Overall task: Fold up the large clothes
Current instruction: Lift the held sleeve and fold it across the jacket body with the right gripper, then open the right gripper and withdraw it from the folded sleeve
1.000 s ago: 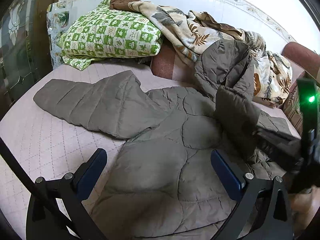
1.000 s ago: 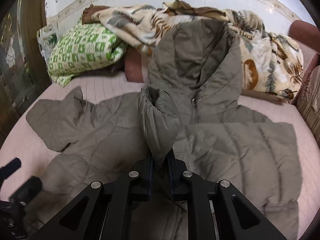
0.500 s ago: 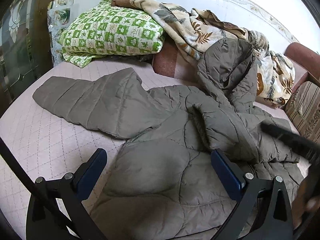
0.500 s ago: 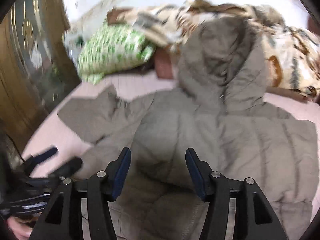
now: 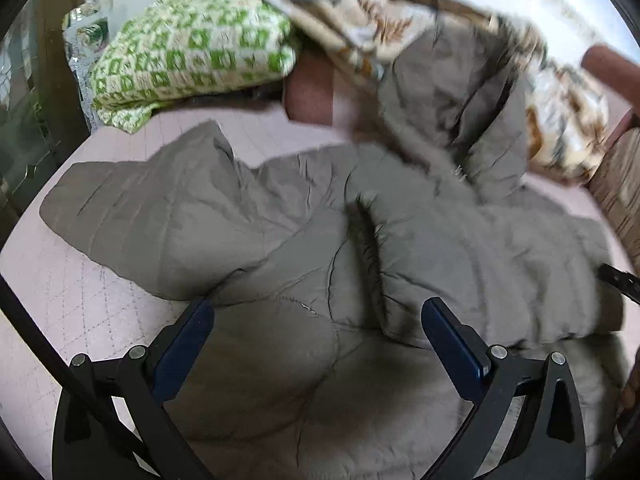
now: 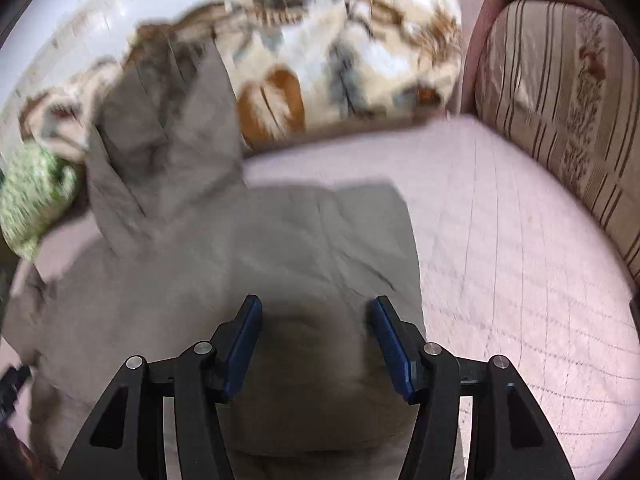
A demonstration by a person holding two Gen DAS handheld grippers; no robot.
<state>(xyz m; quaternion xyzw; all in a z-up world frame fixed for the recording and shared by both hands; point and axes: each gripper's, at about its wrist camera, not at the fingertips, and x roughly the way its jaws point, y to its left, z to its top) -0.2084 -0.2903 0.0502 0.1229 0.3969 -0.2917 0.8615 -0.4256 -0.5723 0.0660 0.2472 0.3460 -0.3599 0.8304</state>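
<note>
Near edge, lower frame: my left gripper stands with jaws wide apart over the quilted jacket, nothing clamped. My right gripper is likewise parted and empty above the jacket's flat right side.

Step in hand, as I judge it: one sleeve lies folded across the body at centre right; the other sleeve, centre left, remains spread on the bed. Next move calls for gripping that sleeve's end.

Far, upper frame: hood, pillow and blanket are motion-blurred.

Both wrist views look steeply down, close, sharing the jacket.
</note>
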